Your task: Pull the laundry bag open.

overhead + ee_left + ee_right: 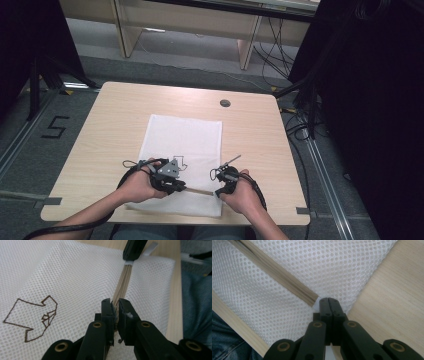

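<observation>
Lying flat on the table (100, 130), one white mesh bag (182, 145) is running its long axis away from the person, with its single tan zipper (200, 191) running crosswise along the near edge. The left gripper (114, 306) is pinching the zipper, jaws almost closed. The right gripper (328, 300), jaws fully closed, is clamping the bag's fabric at the zipper's end.

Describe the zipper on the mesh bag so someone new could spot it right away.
On the wooden table lies a white mesh bag. Near its edge closest to the person runs the zipper, a tan strip stretched between the two grippers, the only beige line on the white netting.
</observation>
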`<state>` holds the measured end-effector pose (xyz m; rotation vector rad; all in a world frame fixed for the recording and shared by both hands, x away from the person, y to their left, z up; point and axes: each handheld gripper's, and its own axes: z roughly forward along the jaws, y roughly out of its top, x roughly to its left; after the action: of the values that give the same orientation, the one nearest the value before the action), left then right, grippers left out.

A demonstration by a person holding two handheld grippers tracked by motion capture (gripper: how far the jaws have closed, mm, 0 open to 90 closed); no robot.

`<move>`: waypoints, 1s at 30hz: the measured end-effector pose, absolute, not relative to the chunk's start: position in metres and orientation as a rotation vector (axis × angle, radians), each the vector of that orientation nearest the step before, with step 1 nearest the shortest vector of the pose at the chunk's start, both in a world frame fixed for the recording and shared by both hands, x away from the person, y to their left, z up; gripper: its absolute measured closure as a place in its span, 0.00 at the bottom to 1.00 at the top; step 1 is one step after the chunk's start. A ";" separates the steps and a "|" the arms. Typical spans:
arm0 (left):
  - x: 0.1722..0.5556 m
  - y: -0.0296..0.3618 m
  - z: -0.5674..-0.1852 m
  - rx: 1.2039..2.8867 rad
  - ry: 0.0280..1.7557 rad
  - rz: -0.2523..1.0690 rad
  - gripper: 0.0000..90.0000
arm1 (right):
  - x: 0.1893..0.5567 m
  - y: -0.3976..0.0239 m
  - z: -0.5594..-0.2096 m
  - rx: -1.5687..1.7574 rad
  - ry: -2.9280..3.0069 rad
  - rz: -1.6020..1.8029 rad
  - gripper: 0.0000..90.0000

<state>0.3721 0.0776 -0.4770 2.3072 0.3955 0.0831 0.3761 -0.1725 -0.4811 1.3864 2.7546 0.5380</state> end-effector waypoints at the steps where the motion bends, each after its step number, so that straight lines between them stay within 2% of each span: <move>1: 0.372 0.080 -0.477 2.322 0.383 0.098 0.92 | 0.376 -0.173 -0.481 1.386 2.758 0.541 1.00; 24: 0.371 0.091 -0.477 2.298 0.398 0.047 0.92 | 0.376 -0.176 -0.480 1.417 2.758 0.539 1.00; 30: 0.368 0.114 -0.479 2.288 0.458 0.063 0.92 | 0.375 -0.180 -0.480 1.456 2.747 0.521 1.00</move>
<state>0.3682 0.1139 -0.4791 2.2877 0.4577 0.0629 0.3749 -0.1802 -0.4799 1.4561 2.7470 0.5208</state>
